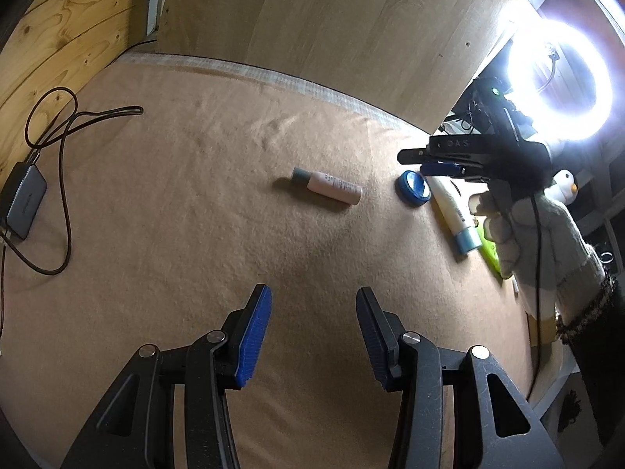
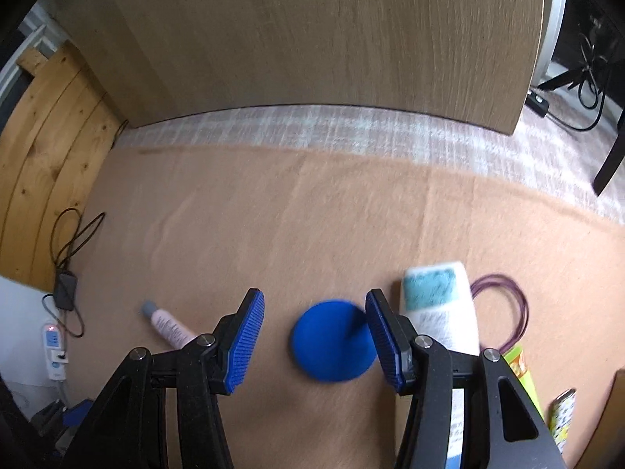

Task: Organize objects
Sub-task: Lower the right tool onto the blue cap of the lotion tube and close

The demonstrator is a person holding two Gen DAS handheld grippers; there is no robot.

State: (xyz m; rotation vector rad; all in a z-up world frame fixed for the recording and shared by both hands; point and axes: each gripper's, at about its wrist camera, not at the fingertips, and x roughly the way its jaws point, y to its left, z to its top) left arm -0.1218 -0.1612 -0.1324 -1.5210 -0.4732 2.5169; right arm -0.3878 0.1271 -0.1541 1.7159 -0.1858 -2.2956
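A small pink bottle with a grey cap (image 1: 327, 186) lies on its side on the tan cloth (image 1: 195, 215); it also shows at the lower left of the right wrist view (image 2: 168, 324). A round blue tin (image 1: 413, 188) (image 2: 332, 341) rests to its right, next to a white tube with a light blue cap (image 1: 455, 211) (image 2: 441, 305). My right gripper (image 2: 314, 336), held by a gloved hand (image 1: 527, 234), hovers open above the blue tin, not touching it. My left gripper (image 1: 312, 336) stands open over bare cloth, well short of the pink bottle.
A wooden board (image 1: 332, 19) stands along the back. A black cable and a grey adapter (image 1: 23, 199) lie at the left. A bright ring light (image 1: 558, 82), a toy penguin (image 1: 564, 185), a purple cord loop (image 2: 504, 308) and green packets (image 2: 523, 371) crowd the right side.
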